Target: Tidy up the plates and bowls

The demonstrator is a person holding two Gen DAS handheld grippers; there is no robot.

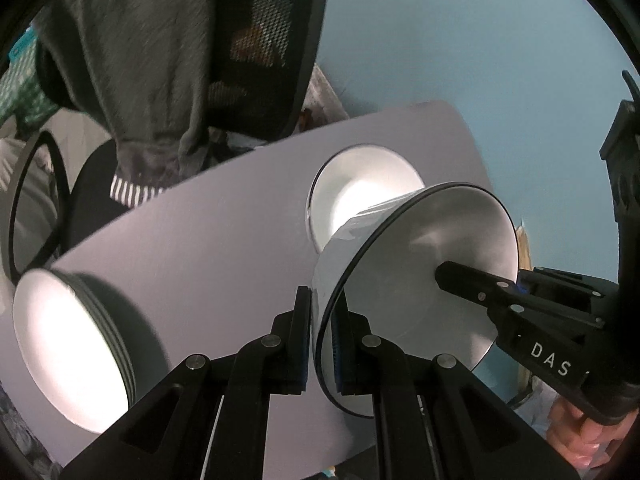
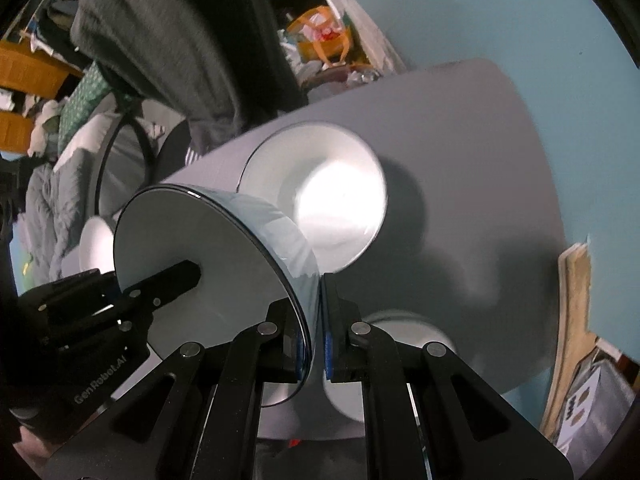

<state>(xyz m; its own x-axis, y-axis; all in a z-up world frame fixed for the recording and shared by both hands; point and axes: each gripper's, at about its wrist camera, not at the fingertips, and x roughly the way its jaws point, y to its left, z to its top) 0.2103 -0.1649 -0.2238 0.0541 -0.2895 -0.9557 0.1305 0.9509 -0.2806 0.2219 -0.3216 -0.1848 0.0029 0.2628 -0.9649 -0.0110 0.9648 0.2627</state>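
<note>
Both grippers hold one pale blue bowl with a white inside and dark rim [image 1: 420,272], lifted above the grey table [image 1: 200,232]. My left gripper [image 1: 322,344] is shut on its near rim. My right gripper [image 2: 316,344] is shut on the opposite rim of the same bowl [image 2: 192,240]; it shows at the right of the left wrist view with a finger [image 1: 468,280] inside the bowl. A second white bowl [image 1: 360,184] rests on the table beyond; it also shows in the right wrist view [image 2: 332,200]. A stack of plates [image 1: 72,344] sits at the left.
A black mesh chair [image 1: 272,40] draped with a grey garment [image 1: 152,60] stands behind the table. Another white dish [image 2: 400,360] lies under my right gripper. The floor is light blue [image 1: 480,40]. Cardboard and clutter [image 2: 576,320] lie at the right.
</note>
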